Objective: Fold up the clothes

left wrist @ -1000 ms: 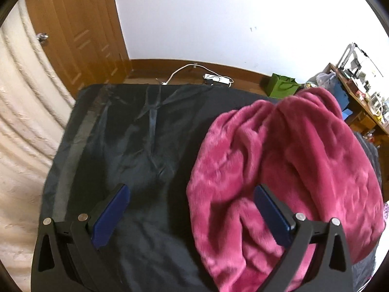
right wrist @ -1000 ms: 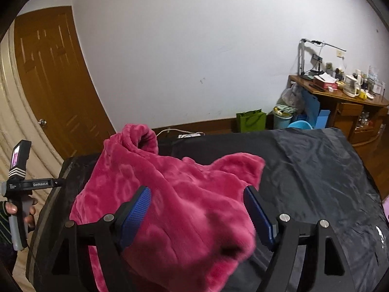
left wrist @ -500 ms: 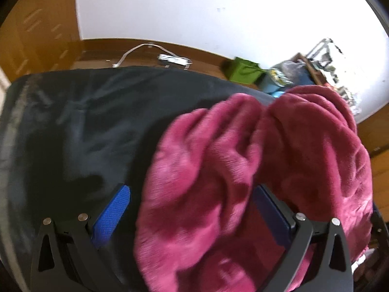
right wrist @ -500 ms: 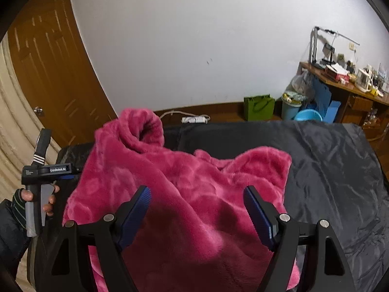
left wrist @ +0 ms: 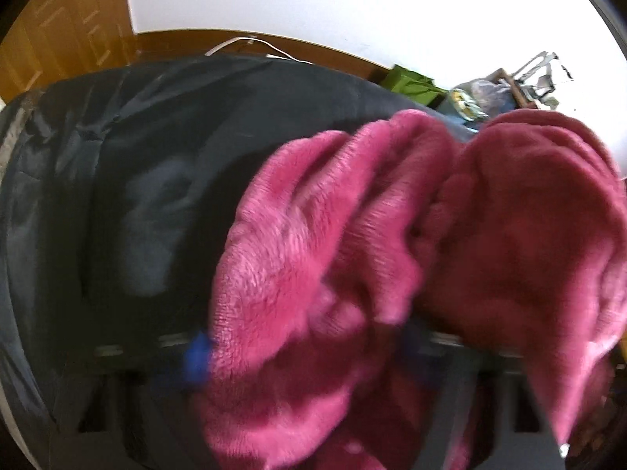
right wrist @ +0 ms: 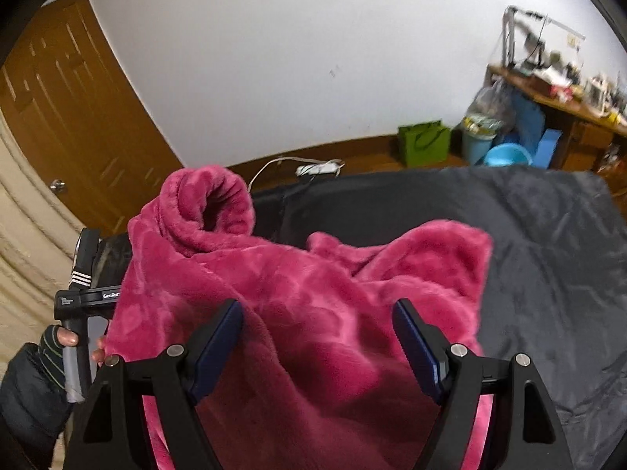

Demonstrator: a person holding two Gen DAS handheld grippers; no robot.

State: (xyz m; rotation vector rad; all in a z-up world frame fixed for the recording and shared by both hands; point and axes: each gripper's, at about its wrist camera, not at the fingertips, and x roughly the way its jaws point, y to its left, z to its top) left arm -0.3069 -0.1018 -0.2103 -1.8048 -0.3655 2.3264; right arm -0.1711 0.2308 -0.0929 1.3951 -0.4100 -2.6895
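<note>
the pink fleece garment lies bunched on the dark sheet, the left gripper has just been closing with fleece between its blurred jaws, grip unclear, the right gripper gapes over it, so gathering comes next.

I note the magenta fleece garment at centre frame: deep, plush pile, matt, slightly tufted. Beneath it the dark grey sheet reads as thin woven cloth with a faint sheen and fine creases. Right gripper, lower frame: matt black plastic arms, blue ribbed pads, bright metal pivot pins. Upper left, the brown panelled door is semi-gloss wood.
</note>
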